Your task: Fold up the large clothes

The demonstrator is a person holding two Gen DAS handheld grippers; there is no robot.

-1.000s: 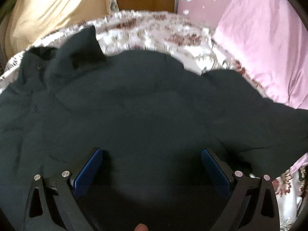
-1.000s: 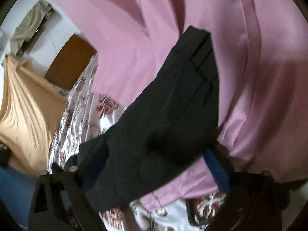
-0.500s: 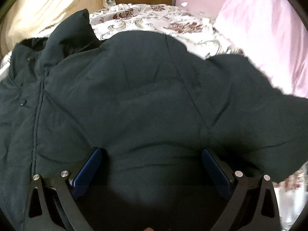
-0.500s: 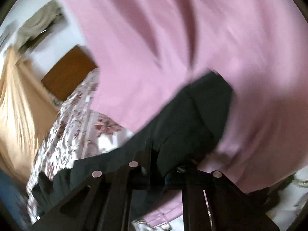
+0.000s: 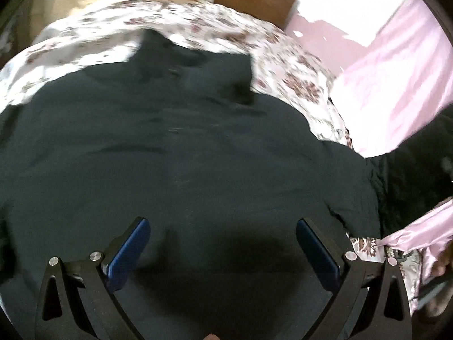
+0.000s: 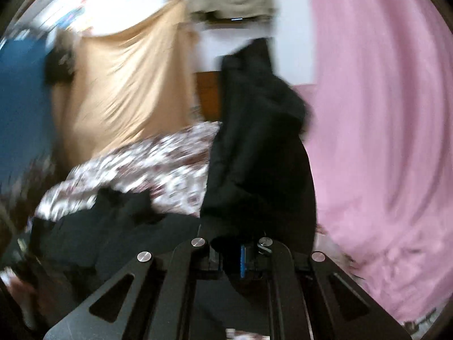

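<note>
1. My left gripper (image 5: pixel 223 252) is spread wide, blue pads (image 5: pixel 128 252) apart, hovering over the dark jacket (image 5: pixel 198 155) with nothing between its fingers.
2. The jacket lies spread on the floral bedsheet (image 5: pixel 297 79), filling the left wrist view from about 9 o'clock through the centre to 3 o'clock. Its collar end points toward 12 o'clock.
3. My right gripper (image 6: pixel 242 257) is pressed together and pinching a sleeve (image 6: pixel 260 147) of the jacket. The sleeve rises toward 12 o'clock in the right wrist view, in front of the pink curtain (image 6: pixel 382 141).
4. The right view is smeared with blur, so I cannot say which part of the sleeve is in the pinch.
5. I judge the step in hand to be the first fold: carrying the right sleeve across the body of the jacket. The body itself looks unfolded.
6. Next, I would sweep the sleeve toward 9 o'clock and lay it flat across the chest, then let go.
7. The left gripper could press the body down near 6 o'clock so the padded cloth does not drag along.
</note>
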